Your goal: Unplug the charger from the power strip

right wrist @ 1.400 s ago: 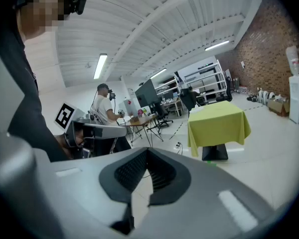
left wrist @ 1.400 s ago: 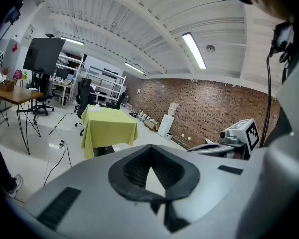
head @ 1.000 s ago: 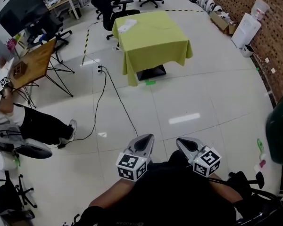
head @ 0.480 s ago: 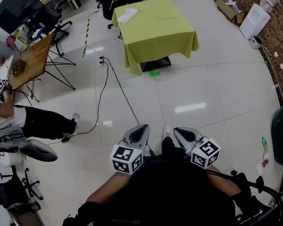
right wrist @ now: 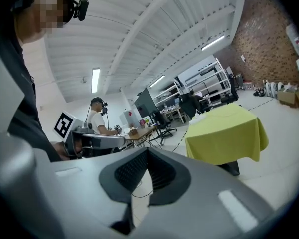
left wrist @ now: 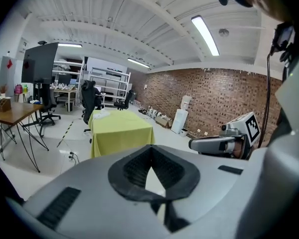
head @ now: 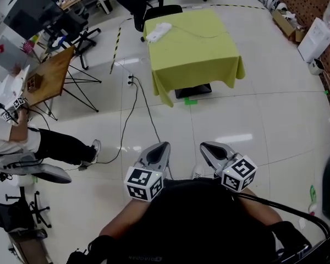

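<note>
**Both grippers shut and empty, power strip well ahead on the table**

The left gripper (head: 159,147) and the right gripper (head: 207,147) are held side by side above the floor. Each has its jaws pressed together, with nothing between them. A white power strip (head: 158,31) is seen at the far left corner of the table (head: 198,54), which is draped in yellow-green cloth, well apart from both grippers. Whether a charger sits in it cannot be made out. A cardboard box (head: 289,25) lies by the brick wall; its contents cannot be told.

Bright, even light from ceiling tubes (left wrist: 205,34) above the jaws; glare on the floor (head: 231,138) ahead; fisheye corners black.
</note>
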`<state>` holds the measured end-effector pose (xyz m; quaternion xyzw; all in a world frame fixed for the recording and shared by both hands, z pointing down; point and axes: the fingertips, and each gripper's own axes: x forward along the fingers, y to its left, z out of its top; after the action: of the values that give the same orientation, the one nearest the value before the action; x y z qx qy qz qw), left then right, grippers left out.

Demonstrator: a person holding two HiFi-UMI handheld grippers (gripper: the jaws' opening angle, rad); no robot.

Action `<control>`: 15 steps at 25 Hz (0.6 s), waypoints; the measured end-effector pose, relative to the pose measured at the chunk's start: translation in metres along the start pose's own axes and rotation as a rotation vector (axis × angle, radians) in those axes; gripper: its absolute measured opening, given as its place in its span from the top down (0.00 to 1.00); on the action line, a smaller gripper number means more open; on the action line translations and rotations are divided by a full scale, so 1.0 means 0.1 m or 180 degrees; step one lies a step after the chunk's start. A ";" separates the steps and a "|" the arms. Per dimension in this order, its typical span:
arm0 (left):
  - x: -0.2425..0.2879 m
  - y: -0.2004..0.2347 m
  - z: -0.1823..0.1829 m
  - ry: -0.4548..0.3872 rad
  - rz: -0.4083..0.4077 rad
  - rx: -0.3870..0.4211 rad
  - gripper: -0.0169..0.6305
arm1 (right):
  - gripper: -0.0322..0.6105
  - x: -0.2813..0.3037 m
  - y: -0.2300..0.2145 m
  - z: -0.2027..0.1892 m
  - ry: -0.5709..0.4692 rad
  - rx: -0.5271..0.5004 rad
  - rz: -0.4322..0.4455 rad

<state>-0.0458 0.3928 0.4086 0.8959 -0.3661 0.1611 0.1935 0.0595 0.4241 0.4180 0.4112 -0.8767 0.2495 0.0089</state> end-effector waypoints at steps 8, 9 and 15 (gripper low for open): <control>0.43 -0.15 0.20 0.0031 -0.0025 0.0137 0.96 | 0.95 0.04 -0.47 0.21 0.0087 0.0019 0.0063; 0.48 -0.14 0.20 0.0038 -0.0026 0.0116 0.96 | 0.95 0.07 -0.49 0.23 0.0100 0.0013 0.0089; 0.72 0.03 0.21 0.0139 -0.0041 0.0076 0.96 | 0.95 0.27 -0.72 0.21 0.0173 0.0097 0.0068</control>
<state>0.0045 0.3383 0.4215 0.8967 -0.3541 0.1838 0.1918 0.0980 0.3569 0.4363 0.3950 -0.8766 0.2739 0.0237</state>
